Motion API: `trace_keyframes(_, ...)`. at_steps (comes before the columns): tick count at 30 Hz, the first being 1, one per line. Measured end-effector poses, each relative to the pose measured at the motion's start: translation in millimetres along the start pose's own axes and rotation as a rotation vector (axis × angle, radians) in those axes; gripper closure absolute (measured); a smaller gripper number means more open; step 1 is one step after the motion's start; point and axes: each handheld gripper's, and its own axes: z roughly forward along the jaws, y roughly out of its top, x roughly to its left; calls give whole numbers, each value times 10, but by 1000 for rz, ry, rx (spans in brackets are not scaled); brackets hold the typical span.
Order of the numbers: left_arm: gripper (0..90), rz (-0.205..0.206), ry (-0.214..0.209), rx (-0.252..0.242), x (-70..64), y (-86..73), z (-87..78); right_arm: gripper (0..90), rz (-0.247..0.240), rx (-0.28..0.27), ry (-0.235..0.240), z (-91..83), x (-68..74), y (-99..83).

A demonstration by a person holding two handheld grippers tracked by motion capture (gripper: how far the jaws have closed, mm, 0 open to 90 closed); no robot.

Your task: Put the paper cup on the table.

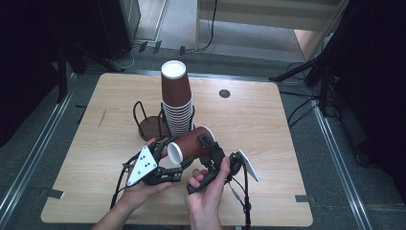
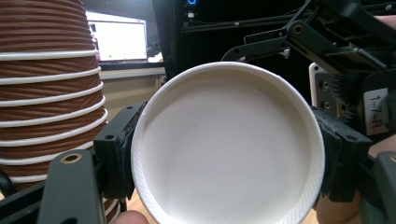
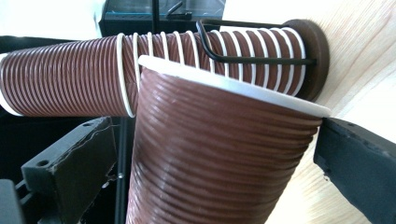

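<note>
The high view looks forward and down on the whole light wooden desk (image 1: pixel 249 129). Both claw views sit very close to the single brown ribbed paper cup (image 1: pixel 189 143) (image 2: pixel 229 149) (image 3: pixel 210 158). All three share the tall stack of brown paper cups (image 1: pixel 176 100) (image 2: pixel 46 93) (image 3: pixel 93 74).

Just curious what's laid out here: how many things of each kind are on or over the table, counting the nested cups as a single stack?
Stack of brown paper cups: 1
Loose brown paper cup: 1
Wire cup holder: 1
Handheld grippers: 2, left gripper, right gripper
Total: 5
</note>
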Motion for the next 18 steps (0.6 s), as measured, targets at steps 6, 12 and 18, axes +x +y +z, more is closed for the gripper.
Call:
trace_keyframes(6, 234, 6, -11, -4, -24, -2, 5, 0, 28, 30, 4, 72, -34, 36)
trace_keyframes(12, 234, 11, -23, -2, -36, -13, 20, 0, 49, 47, 6, 126, -56, 67)
trace_keyframes(18, 234, 4, -27, -2, -25, 1, -4, 0, 58, 73, 22, 172, -60, 76)
